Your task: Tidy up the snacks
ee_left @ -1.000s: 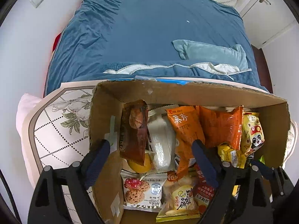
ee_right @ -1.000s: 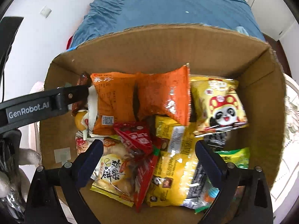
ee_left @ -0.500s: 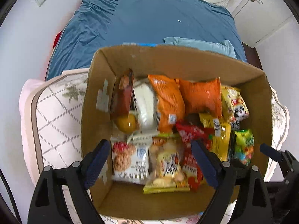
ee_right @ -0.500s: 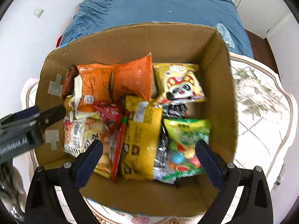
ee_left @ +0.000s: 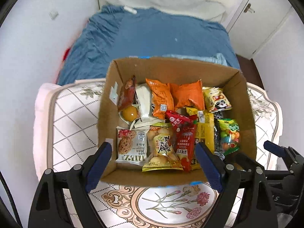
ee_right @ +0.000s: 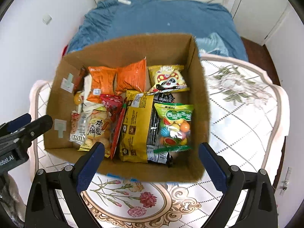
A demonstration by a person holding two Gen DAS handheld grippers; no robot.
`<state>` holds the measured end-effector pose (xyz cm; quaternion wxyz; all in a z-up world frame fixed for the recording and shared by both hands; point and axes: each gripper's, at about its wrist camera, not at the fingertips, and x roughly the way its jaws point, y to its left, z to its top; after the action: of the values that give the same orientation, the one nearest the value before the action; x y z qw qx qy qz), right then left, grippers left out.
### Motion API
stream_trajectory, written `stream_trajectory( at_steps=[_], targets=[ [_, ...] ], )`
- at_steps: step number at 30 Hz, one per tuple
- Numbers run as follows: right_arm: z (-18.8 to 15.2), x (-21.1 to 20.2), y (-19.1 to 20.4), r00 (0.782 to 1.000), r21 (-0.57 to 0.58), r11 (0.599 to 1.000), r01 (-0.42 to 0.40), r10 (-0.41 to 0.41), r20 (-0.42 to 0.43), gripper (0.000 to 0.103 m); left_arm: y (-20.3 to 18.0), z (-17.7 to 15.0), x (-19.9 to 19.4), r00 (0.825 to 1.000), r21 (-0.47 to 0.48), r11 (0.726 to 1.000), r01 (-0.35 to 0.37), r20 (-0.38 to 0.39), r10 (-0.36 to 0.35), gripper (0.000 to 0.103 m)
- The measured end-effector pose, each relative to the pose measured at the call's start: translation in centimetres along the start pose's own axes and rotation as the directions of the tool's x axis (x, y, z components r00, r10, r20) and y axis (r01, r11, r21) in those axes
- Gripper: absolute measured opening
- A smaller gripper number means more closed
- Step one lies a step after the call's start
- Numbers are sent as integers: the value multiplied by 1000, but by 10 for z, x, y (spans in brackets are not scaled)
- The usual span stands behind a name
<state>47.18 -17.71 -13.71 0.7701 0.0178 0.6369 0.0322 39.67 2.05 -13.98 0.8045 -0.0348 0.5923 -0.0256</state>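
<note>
Floral table: cardboard box full of snack packets.

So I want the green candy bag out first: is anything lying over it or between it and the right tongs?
Nothing visible does. The green candy bag lies on top of the pile in the cardboard box, overlapping a black packet beneath it. The right tongs hang open above the box's near wall, empty.

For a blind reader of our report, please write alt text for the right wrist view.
An open cardboard box full of snack packets, among them a green candy bag, stands on a flower-patterned table. The open, empty right tool is above its near edge; a blue bed lies behind.
</note>
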Motion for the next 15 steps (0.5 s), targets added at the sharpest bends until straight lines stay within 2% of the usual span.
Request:
stream_trajectory(
  at_steps=[7, 15],
  targets=[
    [-45, -54, 1, 991, 13, 1000, -8, 6, 136, 101, -9, -47, -45, 994, 16, 1000, -9, 106, 8, 90],
    [-102, -114, 3, 967, 11, 1000, -9, 6, 254, 101, -20, -99, -101, 976, 41, 999, -13, 217, 4, 90]
  ],
)
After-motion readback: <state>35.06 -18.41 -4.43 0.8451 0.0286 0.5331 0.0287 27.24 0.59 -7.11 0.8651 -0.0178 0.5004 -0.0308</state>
